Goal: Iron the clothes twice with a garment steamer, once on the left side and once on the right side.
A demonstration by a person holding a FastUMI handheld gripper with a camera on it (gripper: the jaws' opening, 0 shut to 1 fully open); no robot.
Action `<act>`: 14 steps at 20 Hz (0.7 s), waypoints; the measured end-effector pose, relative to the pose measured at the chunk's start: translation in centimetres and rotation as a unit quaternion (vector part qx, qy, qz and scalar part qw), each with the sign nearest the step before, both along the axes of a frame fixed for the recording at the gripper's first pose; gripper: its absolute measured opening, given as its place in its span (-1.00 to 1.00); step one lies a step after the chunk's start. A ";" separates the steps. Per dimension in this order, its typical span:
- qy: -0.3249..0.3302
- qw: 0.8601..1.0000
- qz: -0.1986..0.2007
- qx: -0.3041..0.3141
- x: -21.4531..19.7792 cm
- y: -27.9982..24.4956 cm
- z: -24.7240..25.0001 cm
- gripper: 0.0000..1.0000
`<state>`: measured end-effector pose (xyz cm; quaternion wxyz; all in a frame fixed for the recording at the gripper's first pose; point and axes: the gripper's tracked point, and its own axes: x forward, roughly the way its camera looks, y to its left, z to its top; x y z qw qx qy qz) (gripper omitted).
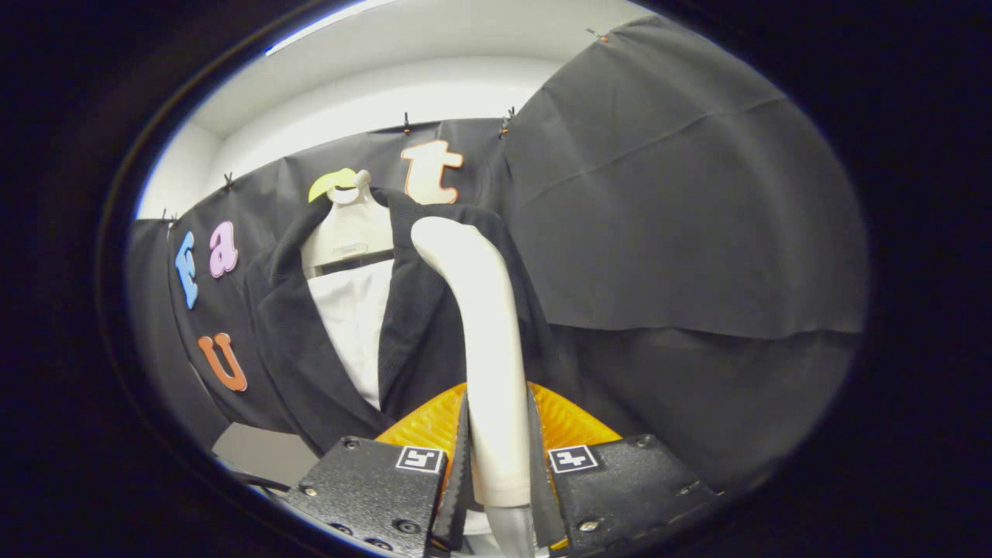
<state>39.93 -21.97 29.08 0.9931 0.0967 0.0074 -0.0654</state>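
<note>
My gripper [496, 457] is shut on the white handle of the garment steamer [484, 325], both fingers pressing its sides. The steamer rises straight up from between the fingers and curves at its top toward the clothes. A black jacket [422, 310] hangs open over a white shirt [353, 318] on a pale bust form [349, 225], just beyond the fingers. The steamer's head lies over the jacket's right half, near the shoulder. I cannot tell if it touches the cloth. An orange ribbed part [570, 418] sits right behind the fingers.
The booth's black cloth wall [682, 217] closes in close on the right and behind the clothes. A pale surface [256, 453] lies low to the left of the jacket. White wall and ceiling [403, 70] show above the cloth.
</note>
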 end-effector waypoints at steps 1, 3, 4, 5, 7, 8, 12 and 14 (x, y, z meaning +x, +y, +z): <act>0.000 1.000 -0.006 -0.010 0.7 0.1 0.1 -0.27; 0.005 1.000 -0.008 -0.025 1.5 0.7 -0.4 -0.28; 0.009 0.999 -0.016 -0.033 1.8 0.7 -0.8 -0.28; 0.012 0.999 -0.022 -0.042 2.0 0.5 -1.1 -0.28; 0.019 0.998 -0.027 -0.045 1.8 0.5 -2.1 -0.27; 0.022 0.998 -0.030 -0.048 2.1 0.5 -2.5 -0.27; 0.038 0.997 -0.035 -0.052 1.4 0.3 -4.5 -0.27; 0.048 0.997 -0.036 -0.056 1.2 0.4 -5.6 -0.28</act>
